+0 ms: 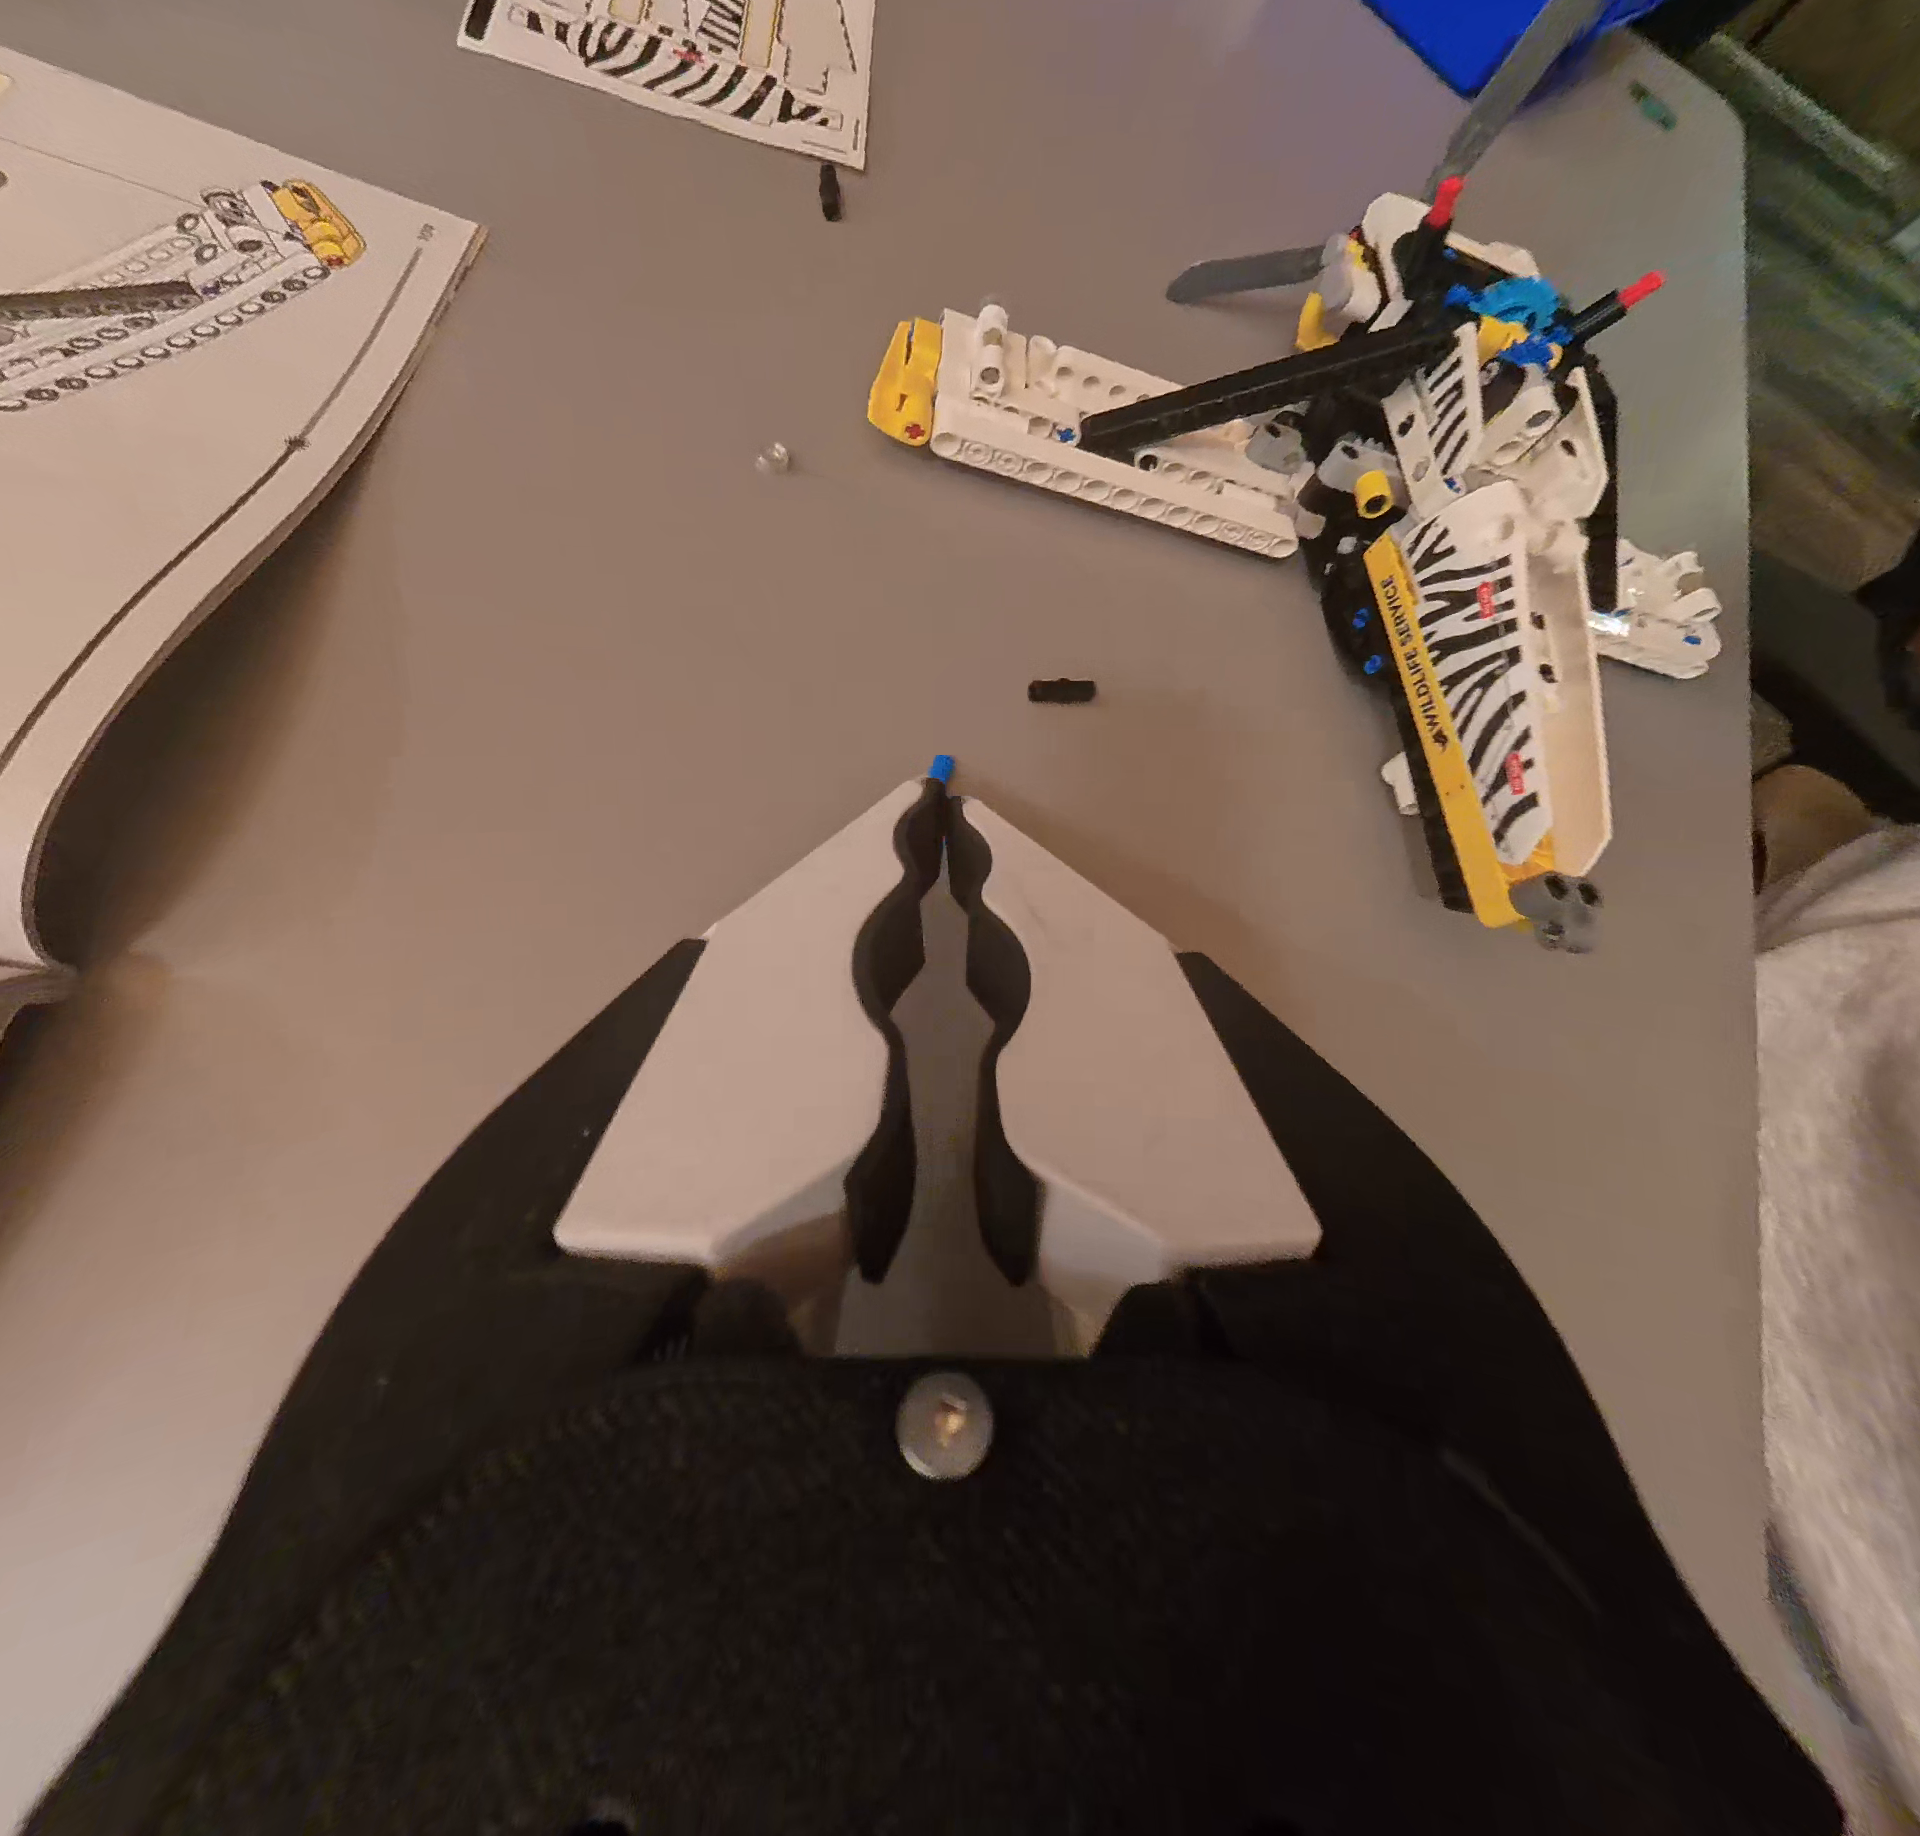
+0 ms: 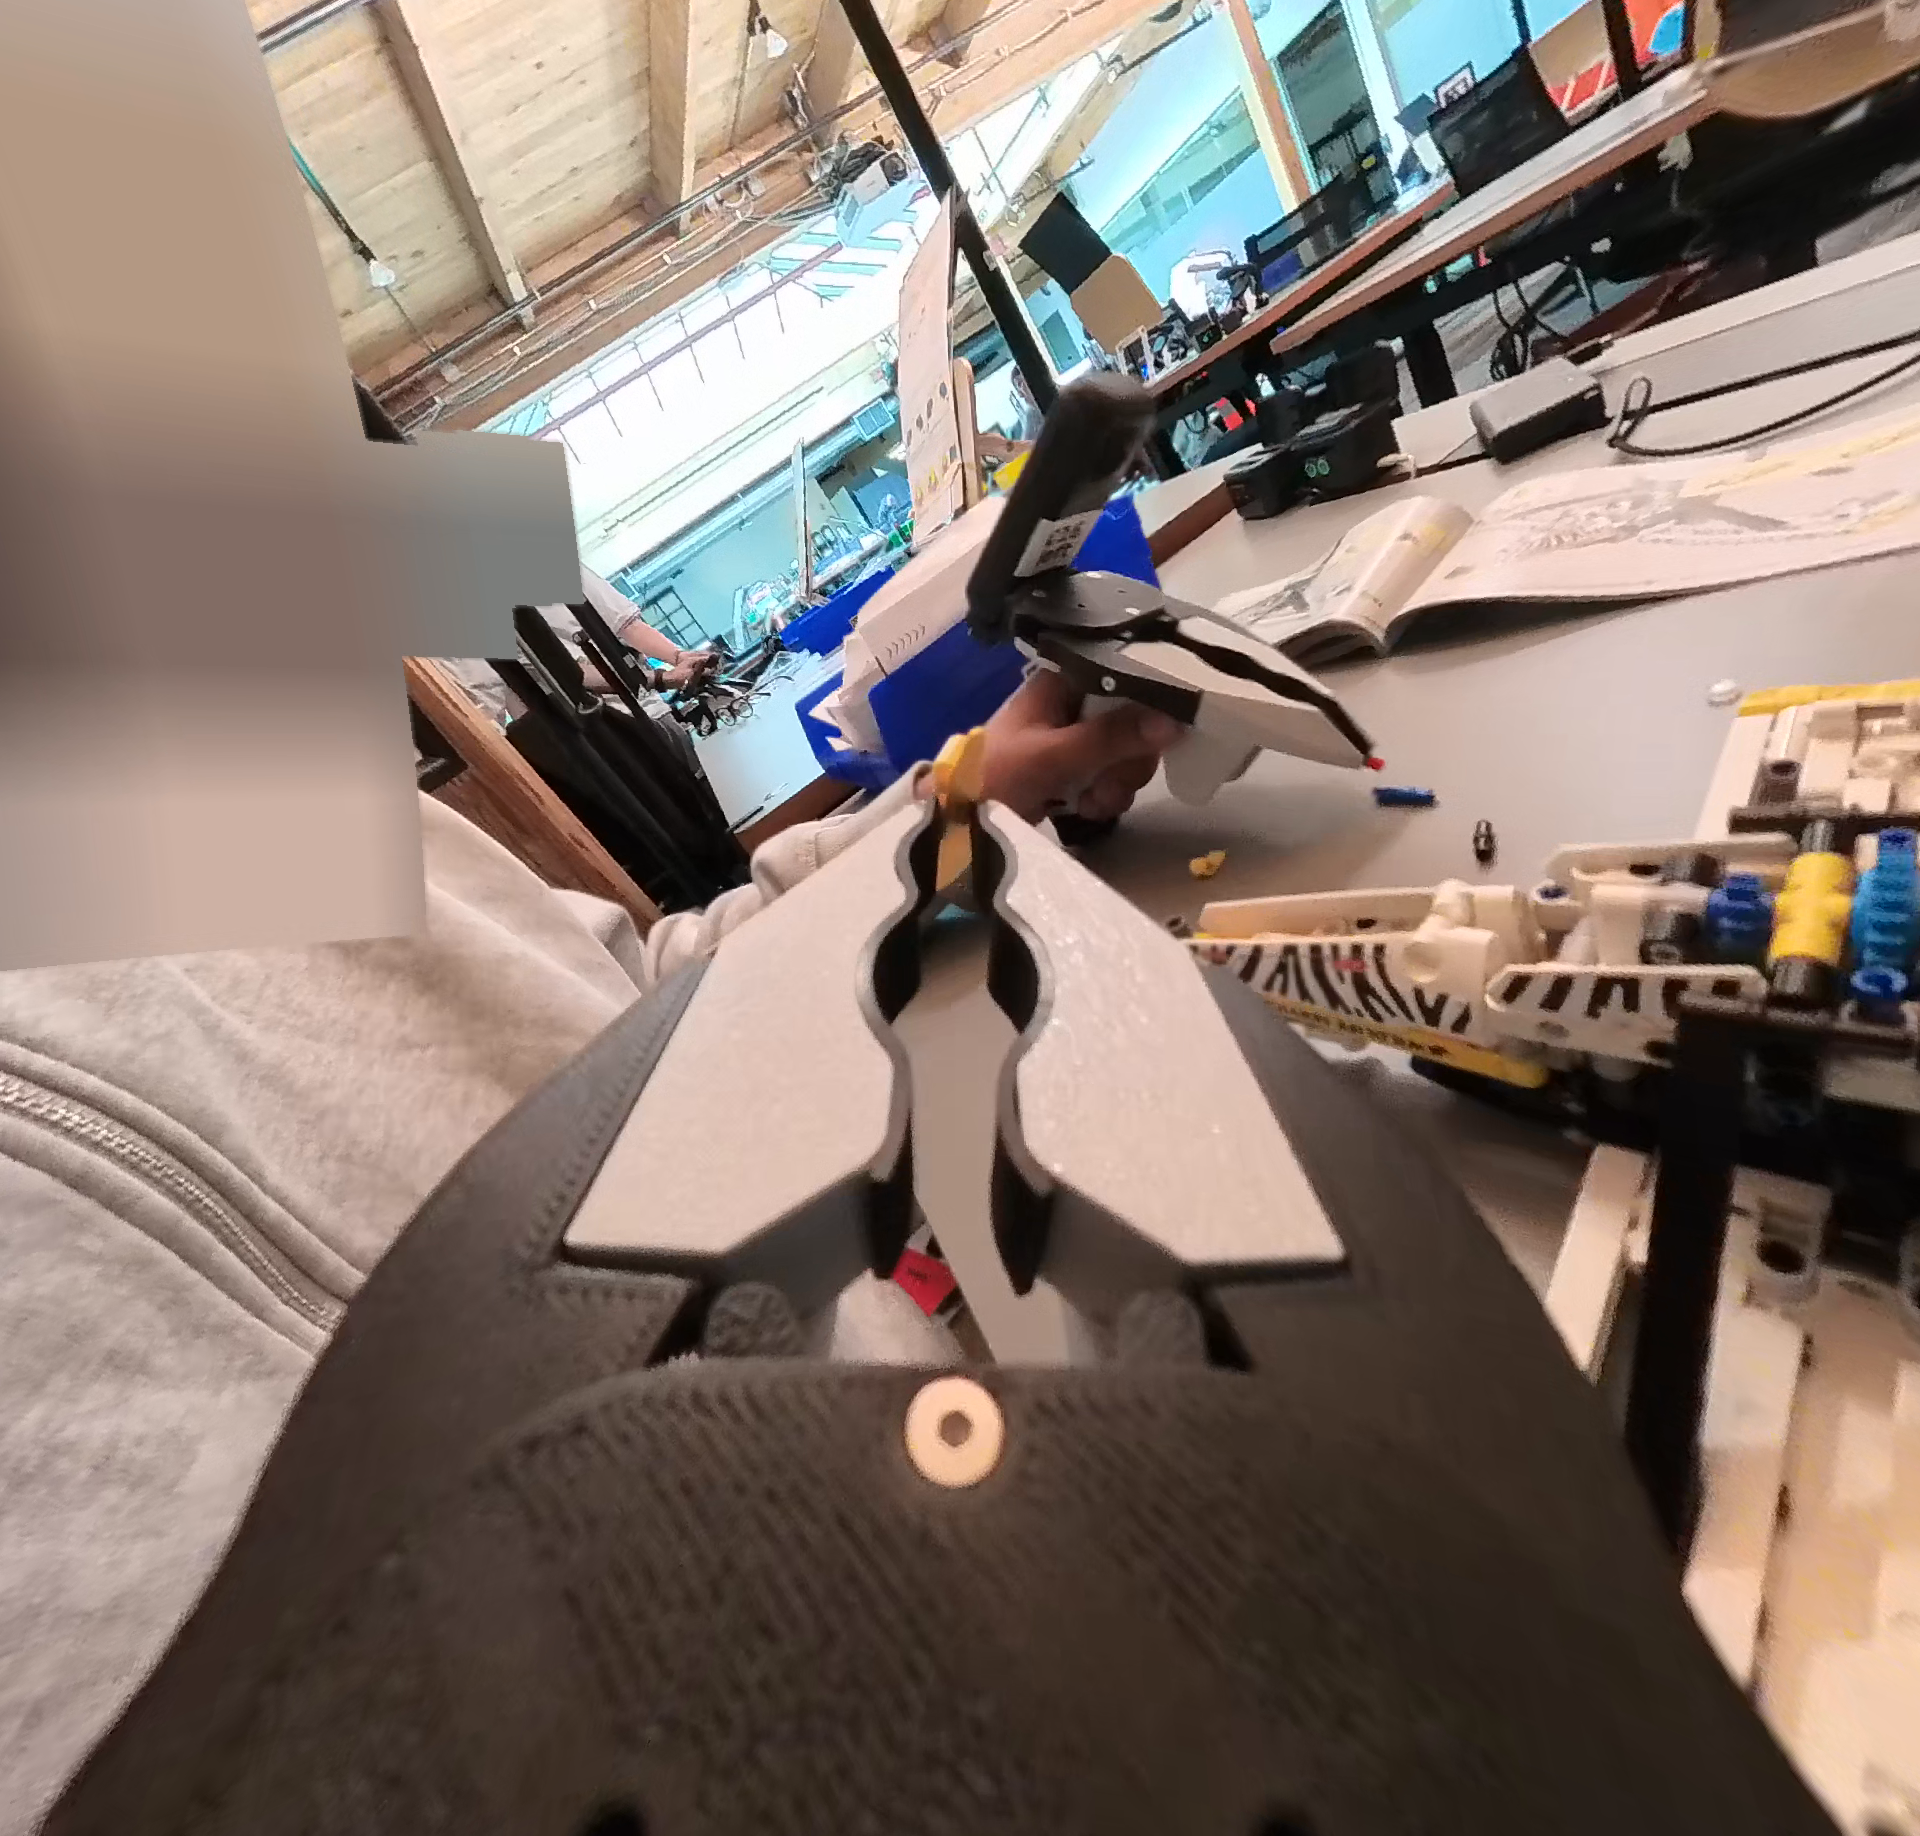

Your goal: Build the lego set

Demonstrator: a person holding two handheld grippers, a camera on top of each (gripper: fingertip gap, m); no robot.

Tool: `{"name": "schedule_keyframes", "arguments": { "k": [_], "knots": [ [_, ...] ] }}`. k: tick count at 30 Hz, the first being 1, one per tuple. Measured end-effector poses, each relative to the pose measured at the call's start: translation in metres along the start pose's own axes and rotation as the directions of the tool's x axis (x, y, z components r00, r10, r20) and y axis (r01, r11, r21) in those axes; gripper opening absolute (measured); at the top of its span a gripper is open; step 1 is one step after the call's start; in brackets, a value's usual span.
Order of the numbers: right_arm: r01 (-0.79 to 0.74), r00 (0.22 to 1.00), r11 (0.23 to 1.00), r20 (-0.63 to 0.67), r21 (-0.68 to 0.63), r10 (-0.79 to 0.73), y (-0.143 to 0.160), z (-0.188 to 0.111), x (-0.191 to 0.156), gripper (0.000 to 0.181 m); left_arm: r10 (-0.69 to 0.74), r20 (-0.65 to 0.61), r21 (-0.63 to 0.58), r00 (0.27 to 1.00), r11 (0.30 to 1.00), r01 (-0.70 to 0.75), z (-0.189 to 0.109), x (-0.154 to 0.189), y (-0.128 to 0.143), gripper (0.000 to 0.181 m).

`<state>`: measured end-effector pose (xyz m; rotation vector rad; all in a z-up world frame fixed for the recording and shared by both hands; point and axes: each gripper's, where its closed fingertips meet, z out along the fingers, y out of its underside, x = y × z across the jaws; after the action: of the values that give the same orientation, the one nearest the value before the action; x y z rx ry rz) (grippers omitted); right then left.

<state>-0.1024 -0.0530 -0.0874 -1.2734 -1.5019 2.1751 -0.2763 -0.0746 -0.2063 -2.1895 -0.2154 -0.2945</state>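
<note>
The left gripper pinches a tiny blue pin; the right gripper clamps a yellow piece. Both parts look light, rigid and slippery; mid-body grips seem safest.

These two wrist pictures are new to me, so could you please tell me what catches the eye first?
The zebra-striped model helicopter stands out, lying at the right of the grey table with its white tail boom pointing left. Next is the left gripper, jaws shut on a small blue pin above the table. The right gripper is pinching a yellow piece, raised near the person's grey sleeve.
</note>
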Motion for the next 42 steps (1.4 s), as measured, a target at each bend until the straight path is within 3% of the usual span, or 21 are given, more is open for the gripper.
{"name": "schedule_keyframes", "arguments": {
  "k": [3,6,13,17,29,36,42],
  "knots": [
    [-0.026,0.999,0.999,-0.021,-0.022,0.026,0.010,0.000,0.005,0.003,-0.003,-0.008,0.026,1.000,1.000,0.003,-0.008,0.015,0.000,0.000],
    [-0.069,0.996,0.989,-0.066,-0.131,0.061,0.037,0.006,0.017,0.003,-0.003,-0.003,0.076,1.000,0.997,0.003,-0.019,0.040,0.004,0.000],
    [-0.111,0.965,0.935,-0.261,-0.336,0.020,0.094,0.012,0.049,0.004,-0.007,0.113,0.046,0.994,0.999,0.002,-0.031,0.094,0.051,0.000],
    [-0.109,0.949,0.922,-0.316,-0.371,-0.016,0.098,0.008,0.059,0.004,0.006,0.176,0.026,0.984,1.000,-0.011,-0.032,0.100,0.064,0.000],
    [-0.182,0.932,0.923,-0.359,-0.338,0.052,0.098,0.007,0.056,0.004,-0.012,0.076,0.092,0.997,0.996,0.005,-0.037,0.112,0.055,0.000],
    [-0.183,0.923,0.910,-0.384,-0.373,0.027,0.107,0.002,0.056,0.004,-0.008,0.035,0.044,0.999,0.999,0.007,-0.037,0.141,0.074,0.002],
    [-0.168,0.915,0.888,-0.403,-0.428,-0.021,0.110,-0.012,0.052,0.021,-0.001,0.080,0.010,0.997,1.000,0.000,-0.030,0.147,0.087,0.013]
  ]
}}
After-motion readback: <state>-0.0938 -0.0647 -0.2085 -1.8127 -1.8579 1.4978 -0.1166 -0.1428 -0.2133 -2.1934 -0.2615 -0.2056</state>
